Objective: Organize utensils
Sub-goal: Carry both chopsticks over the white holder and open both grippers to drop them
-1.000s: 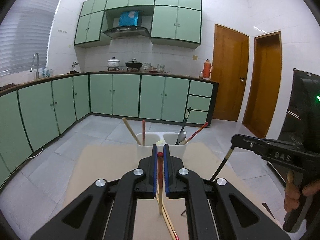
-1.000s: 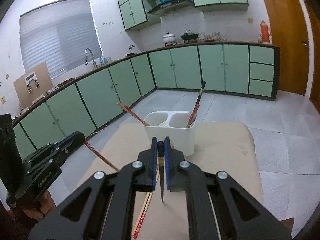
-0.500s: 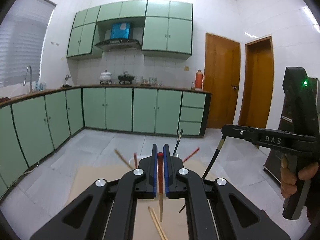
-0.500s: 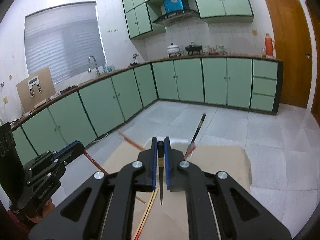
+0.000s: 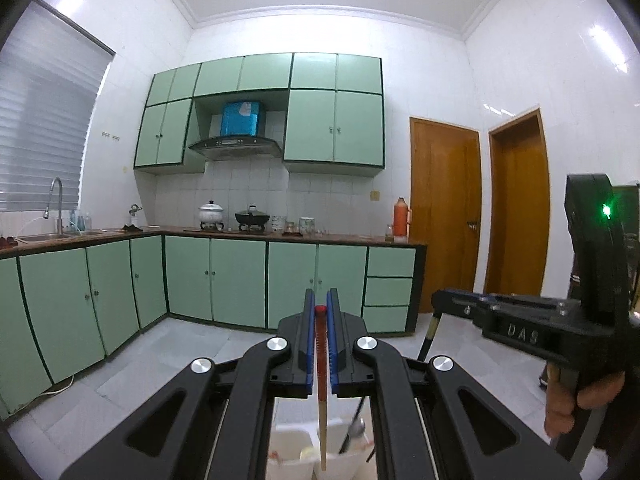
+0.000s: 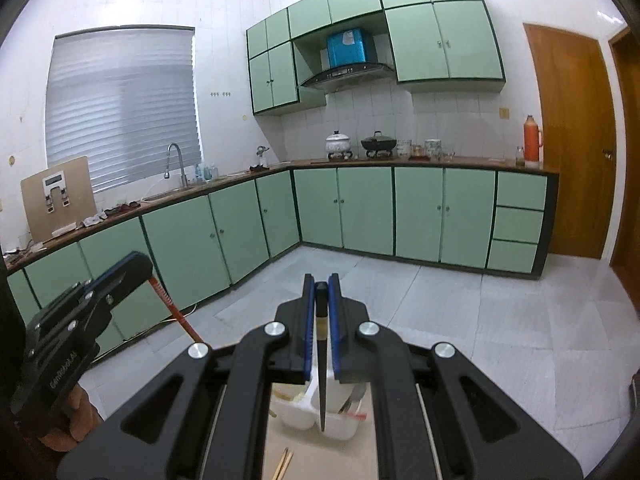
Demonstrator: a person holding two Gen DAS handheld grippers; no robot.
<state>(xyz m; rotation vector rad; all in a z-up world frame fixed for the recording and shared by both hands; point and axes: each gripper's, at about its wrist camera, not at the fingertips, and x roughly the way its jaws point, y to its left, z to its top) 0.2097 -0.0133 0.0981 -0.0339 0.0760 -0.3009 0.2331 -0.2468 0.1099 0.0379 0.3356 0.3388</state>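
Chopsticks hang from both tools: the left gripper [image 5: 320, 312] pinches a red-topped chopstick [image 5: 321, 400], the right gripper [image 6: 321, 296] a black chopstick [image 6: 322, 380]. Each dangles over the white two-compartment holder [image 6: 336, 420] on the tan table [image 6: 320, 460], where what may be two loose chopsticks [image 6: 283, 462] lie.

White tiled walls [image 5: 420, 80], green cabinets [image 5: 236, 280], wooden doors [image 5: 444, 216], blinds on window [image 6: 124, 108], grey floor [image 6: 500, 320].
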